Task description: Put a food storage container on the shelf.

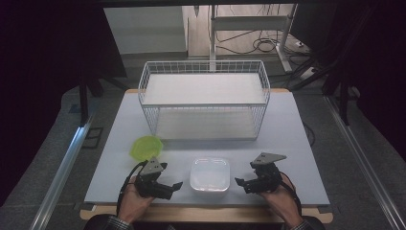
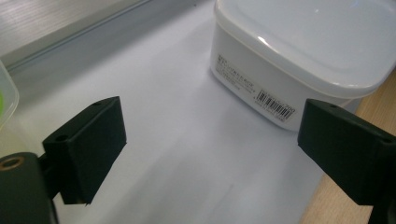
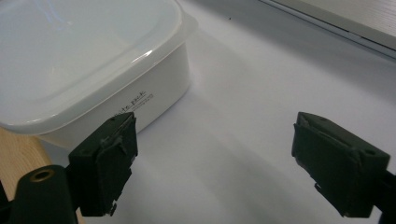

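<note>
A pale grey table (image 1: 119, 143) carries everything, its wooden edge showing along the near side. The largest thing on it is a white wire basket (image 1: 205, 98), standing at the middle of the far edge with a flat white shelf across its top. Next in size is a white lidded container (image 1: 209, 174), square with rounded corners, sitting close to the near edge at its middle, between the two grippers. In the left gripper view, the container's side (image 2: 261, 88) bears a white sticker with a barcode and lines of print too small to read; in the right gripper view, another side (image 3: 140, 100) shows dark lettering ending in "pack", the first word partly hidden behind a jaw. A lime-green bowl (image 1: 146, 147) rests left of the container, nearer the left edge. The left gripper (image 1: 178, 185) lies just left of the container, its jaws spread wide with nothing between them. The right gripper (image 1: 238, 181) lies just right of the container, jaws likewise spread and holding nothing, one jaw close beside the container's wall.
</note>
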Demonstrator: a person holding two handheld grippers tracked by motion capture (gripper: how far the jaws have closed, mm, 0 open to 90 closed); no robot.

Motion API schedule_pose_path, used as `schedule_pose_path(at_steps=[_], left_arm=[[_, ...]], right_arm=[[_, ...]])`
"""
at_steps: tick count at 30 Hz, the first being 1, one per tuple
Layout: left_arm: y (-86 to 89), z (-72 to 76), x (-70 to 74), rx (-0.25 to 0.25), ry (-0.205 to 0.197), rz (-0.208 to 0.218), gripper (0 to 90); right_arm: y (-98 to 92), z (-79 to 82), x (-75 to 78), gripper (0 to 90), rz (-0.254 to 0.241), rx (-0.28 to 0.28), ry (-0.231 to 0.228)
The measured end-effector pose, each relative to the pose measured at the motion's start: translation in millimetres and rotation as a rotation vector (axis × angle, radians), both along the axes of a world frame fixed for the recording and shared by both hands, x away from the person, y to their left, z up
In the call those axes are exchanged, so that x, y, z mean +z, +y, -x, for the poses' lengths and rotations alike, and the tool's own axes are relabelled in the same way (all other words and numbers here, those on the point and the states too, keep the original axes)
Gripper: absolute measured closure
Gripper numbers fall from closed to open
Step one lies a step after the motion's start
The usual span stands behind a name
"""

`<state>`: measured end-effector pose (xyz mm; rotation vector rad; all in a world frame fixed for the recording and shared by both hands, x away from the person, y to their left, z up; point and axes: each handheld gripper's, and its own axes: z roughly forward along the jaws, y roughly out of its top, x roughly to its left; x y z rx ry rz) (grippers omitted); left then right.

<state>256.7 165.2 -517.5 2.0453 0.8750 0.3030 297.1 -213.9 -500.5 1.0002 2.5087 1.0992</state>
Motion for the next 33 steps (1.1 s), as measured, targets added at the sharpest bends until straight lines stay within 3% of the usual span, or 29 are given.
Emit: schedule_pose_path(at_steps=[7,17,20,25,33], left_arm=[[2.0,-0.7,-0.6,-0.005,-0.03,0.032,5.2],[-6.5,-1.6,2.5,0.005,0.007,-0.007,4.4],[-9.0,-2.5,7.2,0.005,0.009,0.003,2.9],[-14.9,-7.3,14.5,-0.032,0.054,0.079,2.9],[-32.4,-16.3,19.3,-0.067,0.06,0.043,9.5]], right_arm=[[-0.6,0.7,1.8,9.2,-0.017,0.002,-0.015],[1.1,4.6,12.2,4.5,-0.043,0.0,-0.048],[4.1,6.1,15.4,2.5,-0.066,-0.002,-0.034],[11.7,7.8,17.2,3.9,-0.079,0.015,0.008],[21.2,8.4,23.1,14.1,-0.101,0.041,0.028]])
